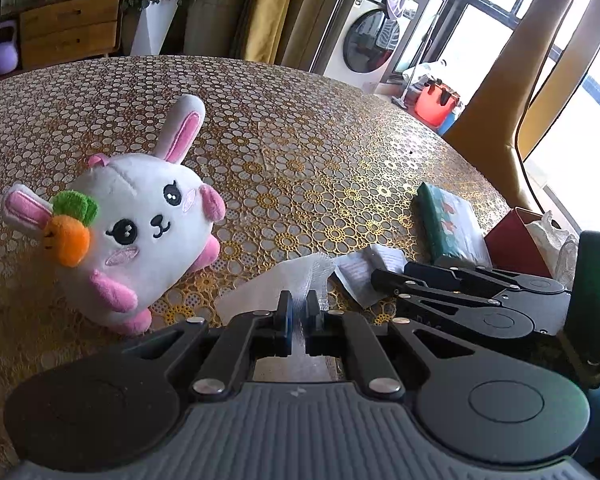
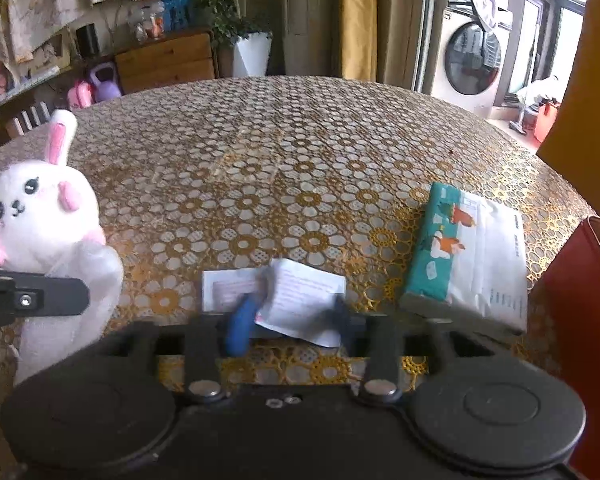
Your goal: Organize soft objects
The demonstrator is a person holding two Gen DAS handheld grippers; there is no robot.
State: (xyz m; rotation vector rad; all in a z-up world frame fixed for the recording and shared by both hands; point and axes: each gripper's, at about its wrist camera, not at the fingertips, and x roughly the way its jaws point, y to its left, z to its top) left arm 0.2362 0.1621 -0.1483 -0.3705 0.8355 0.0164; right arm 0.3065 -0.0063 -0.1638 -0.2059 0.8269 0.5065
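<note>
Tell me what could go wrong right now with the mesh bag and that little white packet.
The left hand-held gripper pinches only the edge of the thin mesh bag; it could slip or tear. The right hand-held gripper straddles the white packet with blurred fingers, so it might crumple or miss it. The plush rabbit sits close and could get bumped.

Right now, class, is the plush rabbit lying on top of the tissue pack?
No. The rabbit sits on the tablecloth at the left, far apart from the tissue pack at the right.
</note>
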